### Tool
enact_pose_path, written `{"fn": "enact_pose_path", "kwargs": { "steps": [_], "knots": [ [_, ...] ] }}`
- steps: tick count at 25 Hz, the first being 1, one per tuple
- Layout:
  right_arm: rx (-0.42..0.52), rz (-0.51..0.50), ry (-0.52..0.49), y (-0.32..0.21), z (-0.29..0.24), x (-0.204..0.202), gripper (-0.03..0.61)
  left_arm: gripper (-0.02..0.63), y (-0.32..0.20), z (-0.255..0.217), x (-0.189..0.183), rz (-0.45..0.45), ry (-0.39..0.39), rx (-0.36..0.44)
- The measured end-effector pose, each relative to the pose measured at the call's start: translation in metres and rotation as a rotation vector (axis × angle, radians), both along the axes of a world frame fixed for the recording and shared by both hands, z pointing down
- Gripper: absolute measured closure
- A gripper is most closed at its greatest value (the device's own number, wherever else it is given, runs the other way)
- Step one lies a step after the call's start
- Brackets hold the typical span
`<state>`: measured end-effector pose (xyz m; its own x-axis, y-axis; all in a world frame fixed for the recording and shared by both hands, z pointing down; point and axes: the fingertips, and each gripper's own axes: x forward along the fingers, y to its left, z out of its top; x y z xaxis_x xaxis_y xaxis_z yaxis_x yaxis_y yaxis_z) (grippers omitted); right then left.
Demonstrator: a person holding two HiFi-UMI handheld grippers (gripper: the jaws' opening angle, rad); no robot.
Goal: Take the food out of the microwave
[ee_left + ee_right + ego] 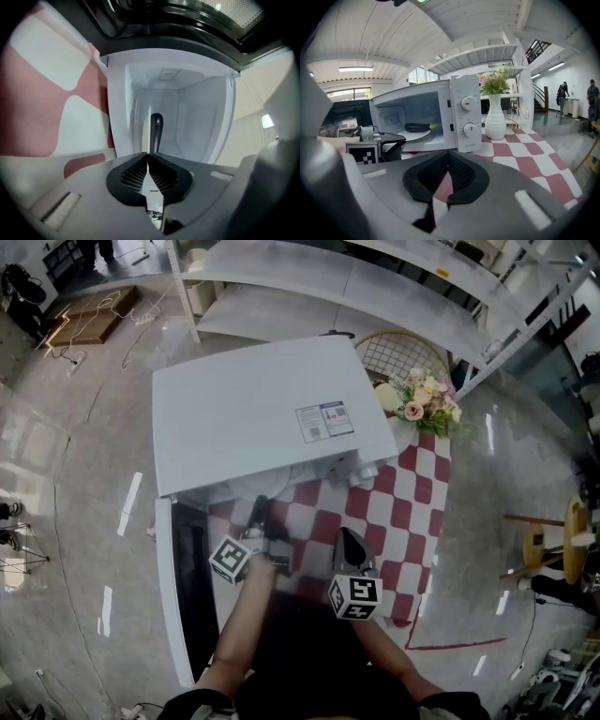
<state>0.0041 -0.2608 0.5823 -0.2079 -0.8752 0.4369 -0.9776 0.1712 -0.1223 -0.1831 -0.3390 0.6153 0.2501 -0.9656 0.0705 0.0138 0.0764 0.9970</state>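
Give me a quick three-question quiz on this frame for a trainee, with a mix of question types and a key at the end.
1. True or false: the dark vegetable lies inside the microwave, whose door is open.
2. What stands beside the microwave on its knob side?
A) a white vase of flowers
B) a kettle
C) a stack of bowls
3. Fill in: the left gripper and the right gripper both have their jaws ____, with nothing held between them.

Key: 1 true; 2 A; 3 shut.
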Motion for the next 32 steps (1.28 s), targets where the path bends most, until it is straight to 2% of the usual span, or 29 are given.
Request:
{"fn": "enact_pose_path", "kwargs": {
  "steps": [21, 25, 32],
  "knots": [
    [0.016, -0.063, 0.002, 0.017, -0.012, 0.011, 0.577, 0.595, 0.032, -0.01, 0.008, -0.039, -0.002, 0.015],
    [0.023, -0.074, 0.004, 0.022, -0.014, 0.015, 0.577, 0.595, 0.038, -0.015, 0.015, -0.045, 0.024, 0.028],
    [0.033, -0.086, -0.002, 0.029, -0.016, 0.017, 0.577, 0.595, 0.054, -0.012, 0.016, -0.048, 0.004, 0.018]
  ]
}}
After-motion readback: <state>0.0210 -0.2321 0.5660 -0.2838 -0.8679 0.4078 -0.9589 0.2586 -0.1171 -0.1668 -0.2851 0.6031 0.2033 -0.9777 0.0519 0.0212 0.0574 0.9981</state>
